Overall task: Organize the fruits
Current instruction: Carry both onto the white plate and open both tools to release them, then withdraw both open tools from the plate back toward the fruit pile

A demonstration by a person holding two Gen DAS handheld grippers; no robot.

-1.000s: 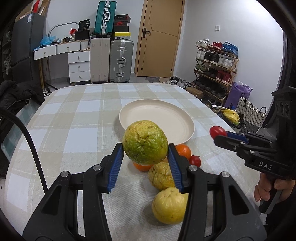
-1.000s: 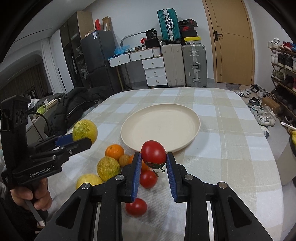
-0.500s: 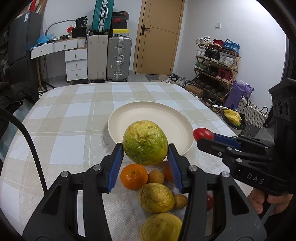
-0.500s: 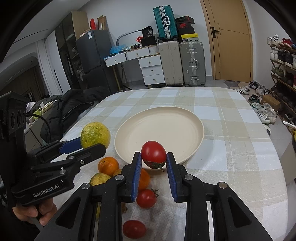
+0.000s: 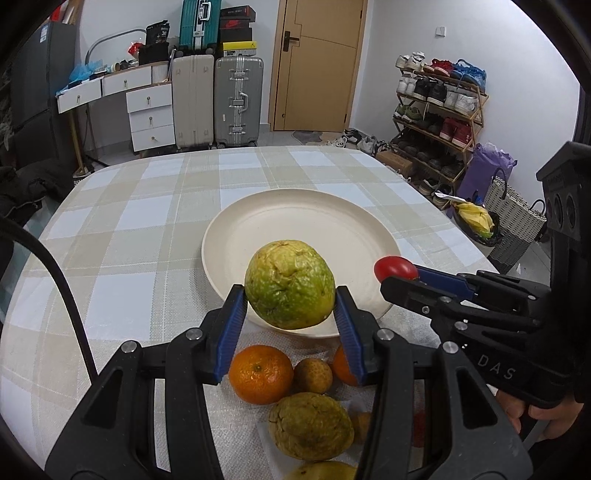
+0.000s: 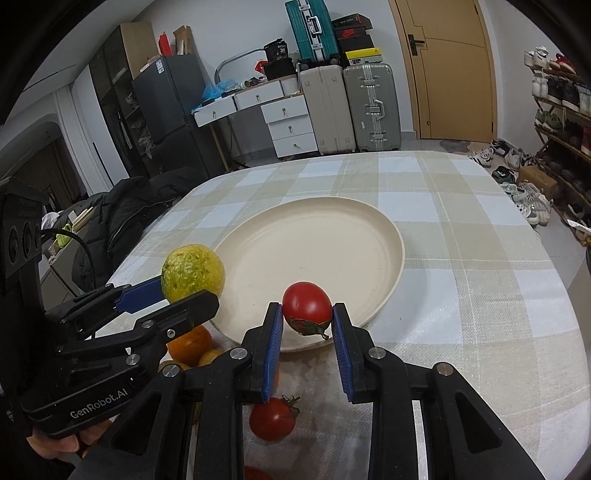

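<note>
Black left tool (image 5: 290,306), blue pads (image 5: 230,332), silver screws, "GenRobot.AI" lettering.

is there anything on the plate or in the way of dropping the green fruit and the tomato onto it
Nothing visible. The plate is bare, and the green fruit and tomato are both held at its near rim, with only open air before them.

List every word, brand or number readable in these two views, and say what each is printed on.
"DAS": side of the right gripper, seen from the left wrist view.
"GenRobot.AI": side of the left gripper, seen from the right wrist view.
"38": dark bag on the desk.
Logo on the black shoebox: too small to read as text.
Labels on the yellow box and fridge: too blurred.
</note>
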